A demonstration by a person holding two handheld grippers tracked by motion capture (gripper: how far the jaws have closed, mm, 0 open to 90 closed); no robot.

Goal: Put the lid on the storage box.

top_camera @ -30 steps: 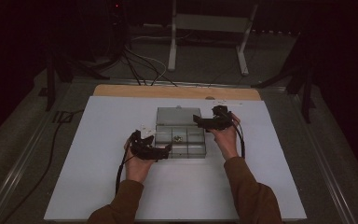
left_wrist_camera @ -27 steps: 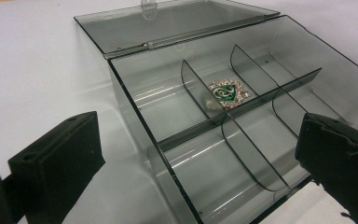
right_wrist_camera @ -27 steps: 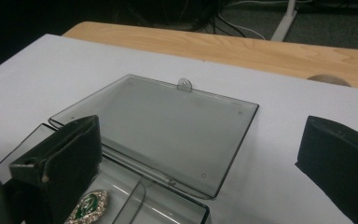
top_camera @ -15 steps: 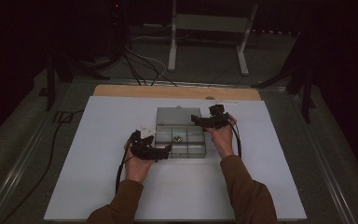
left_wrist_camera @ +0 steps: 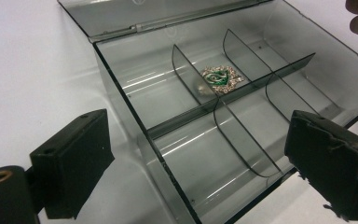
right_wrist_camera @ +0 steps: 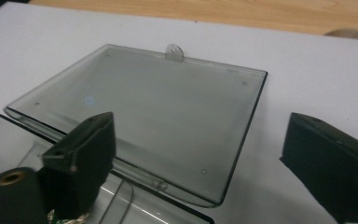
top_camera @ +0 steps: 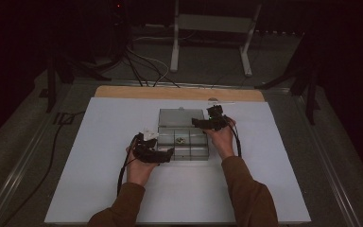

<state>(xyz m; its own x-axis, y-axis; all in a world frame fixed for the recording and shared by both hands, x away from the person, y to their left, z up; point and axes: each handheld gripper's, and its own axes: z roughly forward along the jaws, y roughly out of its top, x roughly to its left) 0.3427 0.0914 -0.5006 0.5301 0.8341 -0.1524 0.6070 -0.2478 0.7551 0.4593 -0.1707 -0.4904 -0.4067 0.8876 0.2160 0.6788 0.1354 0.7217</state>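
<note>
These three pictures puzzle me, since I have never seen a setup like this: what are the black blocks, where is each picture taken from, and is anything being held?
A person sits at a table and holds a hand tool in each hand: the left gripper and the right gripper. The high view looks down from above. The other two pictures come from cameras riding on the grippers; the black blocks are their jaws. On the white sheet lies a clear plastic box with dividers, its lid folded open flat. One compartment holds a green and silver brooch. Both pairs of jaws stand apart, though they have just been closing a little, with nothing gripped between them.
</note>
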